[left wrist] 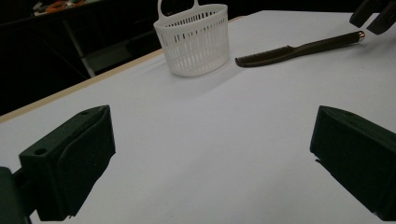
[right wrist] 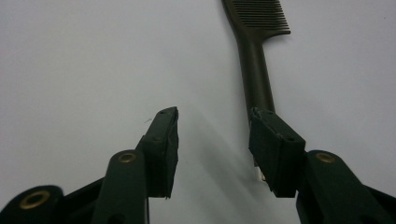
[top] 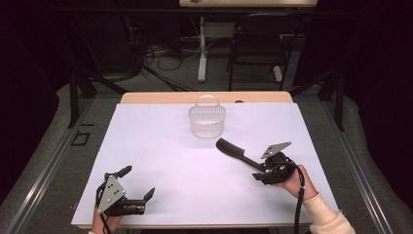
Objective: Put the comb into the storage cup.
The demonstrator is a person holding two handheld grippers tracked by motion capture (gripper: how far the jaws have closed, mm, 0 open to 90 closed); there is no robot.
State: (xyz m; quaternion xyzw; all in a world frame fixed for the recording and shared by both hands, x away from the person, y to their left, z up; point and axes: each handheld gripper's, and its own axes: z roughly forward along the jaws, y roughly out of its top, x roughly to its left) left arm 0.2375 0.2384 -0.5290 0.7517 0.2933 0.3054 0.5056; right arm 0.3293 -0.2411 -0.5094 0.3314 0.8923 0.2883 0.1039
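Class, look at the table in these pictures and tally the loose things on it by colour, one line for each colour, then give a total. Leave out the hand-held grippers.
White: 1, the white slatted plastic basket with a loop handle
Black: 1, the black plastic comb with a long handle, lying flat on the white table
Total: 2

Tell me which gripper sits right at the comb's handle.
The right gripper: its open fingers flank the comb handle's end. The left gripper sits far off, near the table's front edge.
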